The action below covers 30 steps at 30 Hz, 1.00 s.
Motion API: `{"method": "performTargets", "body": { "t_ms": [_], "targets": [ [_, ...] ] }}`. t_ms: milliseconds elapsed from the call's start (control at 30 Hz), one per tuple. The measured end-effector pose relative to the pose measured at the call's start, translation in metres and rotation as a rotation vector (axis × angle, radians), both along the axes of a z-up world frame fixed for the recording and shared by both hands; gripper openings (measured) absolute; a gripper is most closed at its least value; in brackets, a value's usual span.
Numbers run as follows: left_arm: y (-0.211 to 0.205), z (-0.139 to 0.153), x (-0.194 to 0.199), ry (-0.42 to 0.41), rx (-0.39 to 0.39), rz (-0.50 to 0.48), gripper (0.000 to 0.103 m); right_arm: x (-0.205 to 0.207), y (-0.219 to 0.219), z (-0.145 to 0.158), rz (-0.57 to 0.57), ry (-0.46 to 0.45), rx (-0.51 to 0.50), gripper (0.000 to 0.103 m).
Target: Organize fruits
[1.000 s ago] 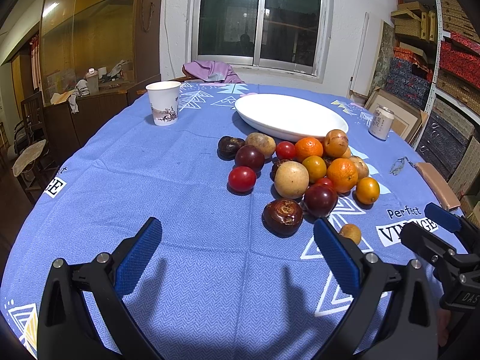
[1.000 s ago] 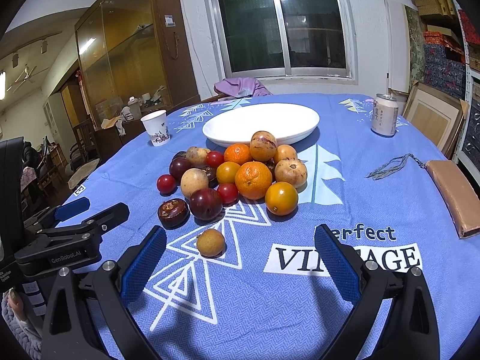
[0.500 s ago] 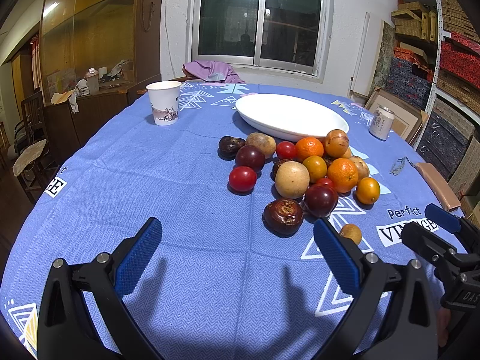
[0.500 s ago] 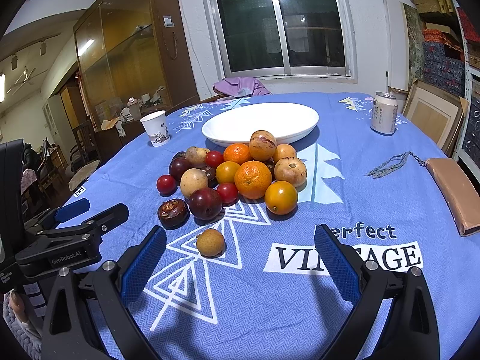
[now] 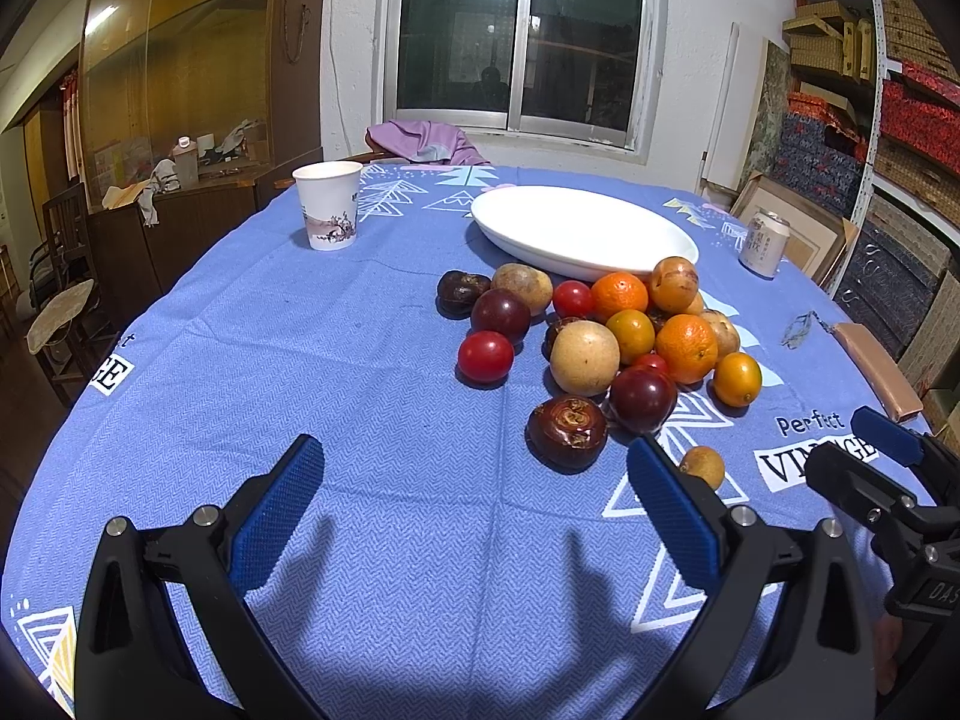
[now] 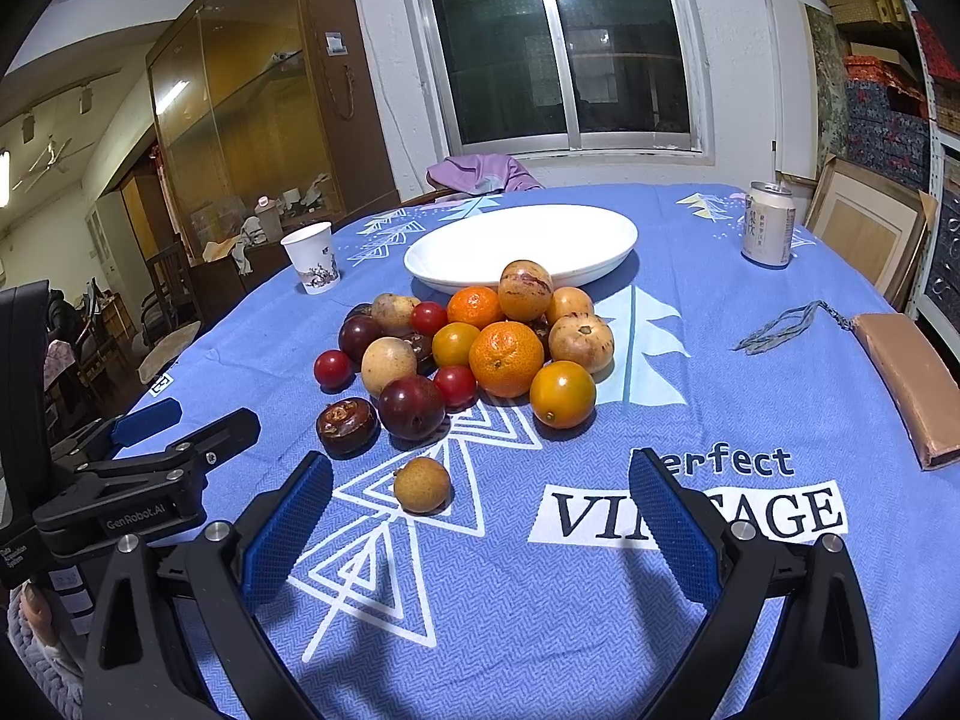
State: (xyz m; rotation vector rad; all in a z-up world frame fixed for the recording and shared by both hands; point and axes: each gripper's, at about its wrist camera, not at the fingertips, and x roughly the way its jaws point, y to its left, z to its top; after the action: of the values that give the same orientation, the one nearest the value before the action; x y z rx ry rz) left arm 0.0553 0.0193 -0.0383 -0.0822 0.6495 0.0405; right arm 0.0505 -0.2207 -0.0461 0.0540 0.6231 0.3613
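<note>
A pile of fruit (image 5: 606, 336) (image 6: 480, 342) lies on the blue tablecloth in front of an empty white oval plate (image 5: 576, 234) (image 6: 522, 243). It holds oranges, red tomatoes, dark plums, pale round fruits and a brown mangosteen (image 5: 567, 432) (image 6: 347, 426). A small tan longan (image 6: 422, 484) (image 5: 702, 466) sits apart, nearest me. My left gripper (image 5: 474, 510) hovers open over bare cloth, left of the mangosteen. Just behind the longan, my right gripper (image 6: 480, 516) is open and holds nothing.
A paper cup (image 5: 327, 213) stands at the back left and a drink can (image 6: 768, 223) at the back right. A brown pouch (image 6: 906, 378) with a tassel lies near the right table edge. Cabinets, chairs and shelves surround the table.
</note>
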Motion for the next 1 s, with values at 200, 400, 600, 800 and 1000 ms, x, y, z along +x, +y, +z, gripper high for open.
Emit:
{"method": "performTargets", "body": {
  "t_ms": [200,400,600,800,1000],
  "targets": [
    [0.002,-0.009,0.011,0.086,0.013,-0.081,0.099,0.006,0.037,-0.017,0.188,0.140,-0.114,0.100],
    [0.004,-0.017,0.032,0.163,0.037,-0.168,0.099,0.006,0.075,-0.025,0.293,0.182,-0.249,0.098],
    [-0.005,-0.014,0.066,0.191,0.140,-0.257,0.099,0.020,0.078,-0.027,0.310,0.259,-0.236,0.054],
    [-0.018,-0.023,0.091,0.233,0.122,-0.386,0.075,0.032,0.077,-0.031,0.305,0.304,-0.193,0.054],
    [-0.039,-0.038,0.093,0.234,0.159,-0.476,0.073,0.038,0.075,-0.033,0.303,0.298,-0.175,0.054]
  ]
}}
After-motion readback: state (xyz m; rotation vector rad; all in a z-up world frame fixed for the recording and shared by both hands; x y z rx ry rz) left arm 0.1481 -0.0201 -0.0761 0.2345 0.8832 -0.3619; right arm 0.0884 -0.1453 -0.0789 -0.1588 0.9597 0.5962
